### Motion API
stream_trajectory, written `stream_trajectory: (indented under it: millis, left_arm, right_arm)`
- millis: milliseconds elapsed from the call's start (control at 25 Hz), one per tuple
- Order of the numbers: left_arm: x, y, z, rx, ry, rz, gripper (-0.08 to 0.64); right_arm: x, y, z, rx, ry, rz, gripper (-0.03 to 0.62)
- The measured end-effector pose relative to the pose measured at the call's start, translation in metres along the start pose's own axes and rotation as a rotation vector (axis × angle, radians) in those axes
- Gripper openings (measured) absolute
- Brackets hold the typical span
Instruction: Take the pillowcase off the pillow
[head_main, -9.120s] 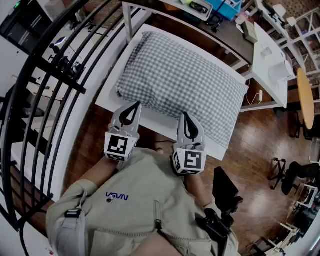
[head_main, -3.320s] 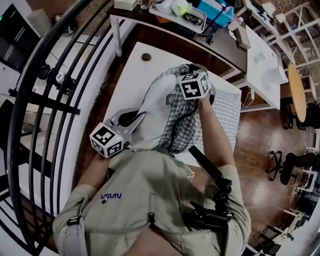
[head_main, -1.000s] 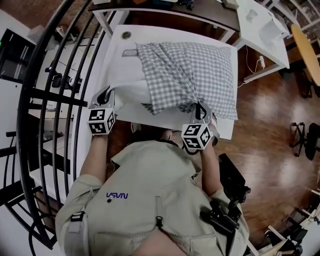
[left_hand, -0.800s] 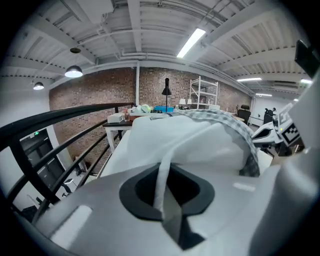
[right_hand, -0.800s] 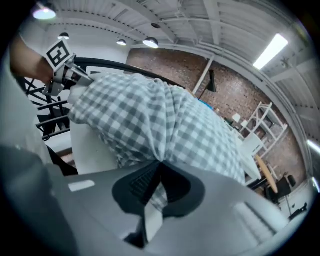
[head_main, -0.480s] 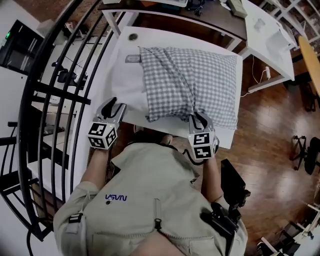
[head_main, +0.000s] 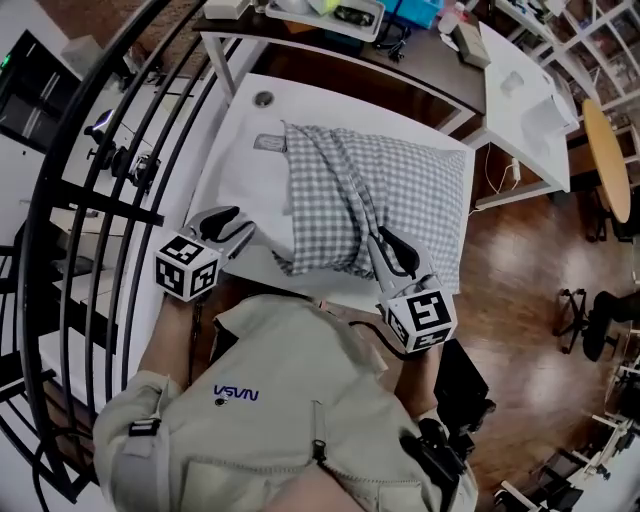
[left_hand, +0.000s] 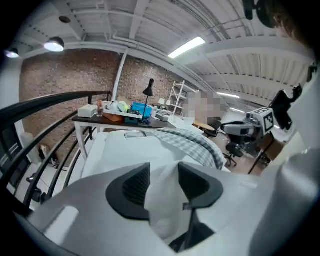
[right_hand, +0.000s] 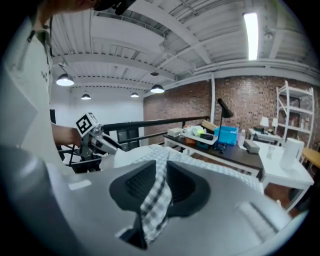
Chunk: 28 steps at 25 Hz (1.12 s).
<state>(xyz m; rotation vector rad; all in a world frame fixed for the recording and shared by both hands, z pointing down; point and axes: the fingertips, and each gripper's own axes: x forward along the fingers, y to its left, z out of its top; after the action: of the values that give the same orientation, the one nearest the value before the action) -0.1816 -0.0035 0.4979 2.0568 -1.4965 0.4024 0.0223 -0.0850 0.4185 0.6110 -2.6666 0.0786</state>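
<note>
Nearest, our beige vest (head_main: 290, 400) filled the bottom of the head view. Just past it, both grippers hung over the near edge of the white table (head_main: 300, 100).

The left gripper (head_main: 238, 222) was at the near left corner. Its jaws had just been opening and stood fairly wide. A fold of the white pillow (head_main: 245, 180) stood loose between them, and as far as we could see the pads did not clamp it.

The right gripper (head_main: 386, 240) was further right along the same edge. Its jaws had likewise just been opening, but only to a narrow gap. A strip of the checked pillowcase (head_main: 410, 190) ran through that gap and hung down behind the pads, seemingly unpinched.

Further in, the pillow lay along the table's left side. The pillowcase ran in long folds from the right gripper toward the far edge, covering the middle and right of the table. Its left border overlapped the pillow, and we could not tell whether any of the pillow was inside it.

A small tag (head_main: 268, 143) showed on the pillow's far end. A round hole (head_main: 263, 98) sat in the table's far left corner.

Beyond the far edge stood a dark desk (head_main: 330, 50) with a tray (head_main: 325, 12) and a blue box (head_main: 415, 10). A black railing (head_main: 90, 190) curved along the left, and wood floor (head_main: 510, 250) lay to the right.
</note>
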Motion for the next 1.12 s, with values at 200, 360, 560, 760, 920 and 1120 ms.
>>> stream_trajectory:
  millis: [200, 360, 560, 760, 920, 1120]
  left_arm:
    - [-0.03, -0.002, 0.067, 0.007, -0.165, -0.171, 0.216]
    - [-0.026, 0.055, 0.113, 0.049, -0.28, -0.051, 0.237]
    - [0.052, 0.128, 0.109, -0.039, -0.258, 0.086, 0.33]
    - [0.142, 0.132, 0.061, -0.101, -0.041, 0.004, 0.431]
    - [0.138, 0.097, 0.049, -0.048, -0.006, -0.094, 0.198]
    - [0.097, 0.057, 0.07, 0.085, -0.141, -0.124, 0.049]
  right_arm:
    - [0.043, -0.014, 0.022, -0.017, 0.024, -0.016, 0.069]
    - [0.094, -0.019, 0.039, -0.053, 0.037, -0.017, 0.069]
    - [0.165, -0.024, 0.061, -0.107, 0.084, 0.006, 0.092]
    - [0.233, -0.032, 0.051, -0.177, 0.221, 0.03, 0.143]
    - [0.269, -0.046, 0.008, -0.242, 0.452, 0.038, 0.207]
    - [0.277, -0.046, -0.023, -0.327, 0.637, 0.063, 0.071]
